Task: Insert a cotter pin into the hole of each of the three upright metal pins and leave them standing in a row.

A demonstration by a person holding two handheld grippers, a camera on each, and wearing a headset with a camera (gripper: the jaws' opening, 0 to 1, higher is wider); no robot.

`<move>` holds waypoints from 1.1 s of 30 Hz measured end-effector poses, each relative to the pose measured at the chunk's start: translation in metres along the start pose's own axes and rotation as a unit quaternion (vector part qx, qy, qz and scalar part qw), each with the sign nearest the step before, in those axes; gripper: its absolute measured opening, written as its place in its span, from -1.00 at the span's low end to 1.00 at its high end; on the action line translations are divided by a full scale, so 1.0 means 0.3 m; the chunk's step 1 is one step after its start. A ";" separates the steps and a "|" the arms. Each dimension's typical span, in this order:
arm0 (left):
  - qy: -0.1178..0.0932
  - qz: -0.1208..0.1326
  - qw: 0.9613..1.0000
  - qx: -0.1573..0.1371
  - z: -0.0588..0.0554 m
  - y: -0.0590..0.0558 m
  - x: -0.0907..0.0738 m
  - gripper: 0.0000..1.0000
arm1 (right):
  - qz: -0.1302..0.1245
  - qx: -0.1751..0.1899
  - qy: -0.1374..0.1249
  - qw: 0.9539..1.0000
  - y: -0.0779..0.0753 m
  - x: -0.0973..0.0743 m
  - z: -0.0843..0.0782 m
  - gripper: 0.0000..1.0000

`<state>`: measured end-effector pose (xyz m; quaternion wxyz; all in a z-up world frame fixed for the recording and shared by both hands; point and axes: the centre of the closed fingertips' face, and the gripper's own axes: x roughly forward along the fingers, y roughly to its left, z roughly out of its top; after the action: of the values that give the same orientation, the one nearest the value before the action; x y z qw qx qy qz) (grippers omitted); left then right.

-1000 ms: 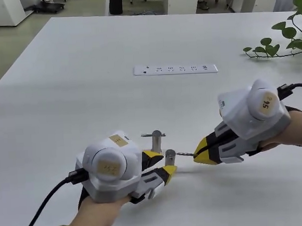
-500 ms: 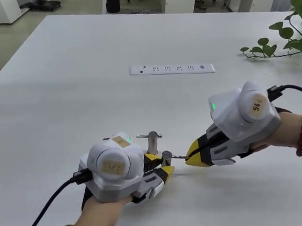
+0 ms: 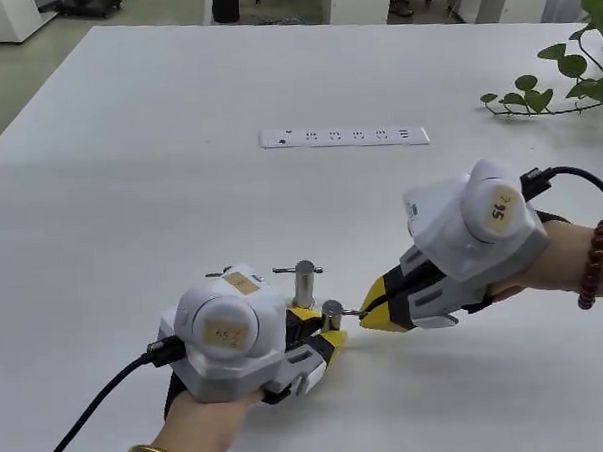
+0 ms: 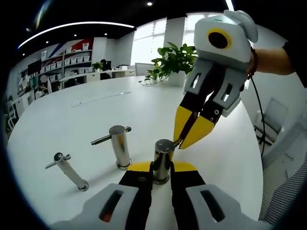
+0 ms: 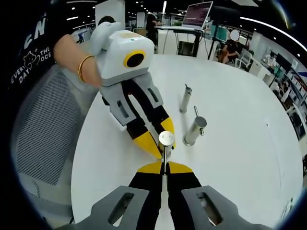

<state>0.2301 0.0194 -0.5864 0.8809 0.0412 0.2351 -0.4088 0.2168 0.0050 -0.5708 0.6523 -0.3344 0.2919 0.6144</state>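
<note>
Reaching in from lower left of the head view, the left gripper point(image 3: 320, 340) is closed around the nearest upright metal pin point(image 3: 332, 315). A second pin point(image 3: 305, 282) stands just behind. Further right, a cotter pin point(image 3: 352, 312) meets the clamped pin's head, pinched in the right gripper point(image 3: 374, 316).

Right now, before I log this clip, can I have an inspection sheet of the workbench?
Surface: white table, dry and unmarked.
Job's things: near pin upright, with the loose cotter pin at its hole; middle pin and far pin each standing with a cotter through the top.
Clutter: power strip.
Grippers: left gripper clamps the near pin; right gripper pinches the loose cotter pin.
Cables: left cable and right cable, each trailing off its gripper.
Surroundings: plant at the table's far corner; office desks beyond.
</note>
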 end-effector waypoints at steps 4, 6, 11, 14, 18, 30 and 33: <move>0.000 -0.002 1.000 -0.001 0.000 -0.001 -0.001 -0.78 | 0.002 -0.002 0.000 1.000 -0.001 0.011 0.010 -1.00; 0.000 -0.003 1.000 -0.001 0.000 -0.001 -0.001 -0.78 | 0.001 0.003 0.001 1.000 -0.002 0.016 0.014 -1.00; -0.005 -0.003 1.000 -0.007 0.001 -0.001 -0.001 -0.78 | 0.000 0.017 0.004 1.000 -0.003 0.024 0.022 -1.00; -0.006 -0.003 1.000 -0.009 0.001 -0.001 -0.001 -0.78 | -0.004 0.017 0.004 1.000 -0.006 0.029 0.029 -1.00; -0.004 -0.006 1.000 -0.007 0.001 -0.001 0.001 -0.78 | -0.006 0.016 0.010 1.000 -0.002 0.030 0.028 -0.82; -0.003 -0.006 1.000 -0.006 0.001 0.000 0.003 -0.78 | -0.015 0.024 0.005 1.000 0.012 -0.027 0.029 -0.86; -0.002 -0.006 1.000 -0.007 0.001 0.000 0.003 -0.78 | -0.022 0.019 0.011 1.000 0.007 -0.033 0.019 -0.91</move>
<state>0.2308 0.0187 -0.5866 0.8791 0.0323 0.2363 -0.4126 0.2139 0.0035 -0.5595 0.6686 -0.3349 0.3032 0.5908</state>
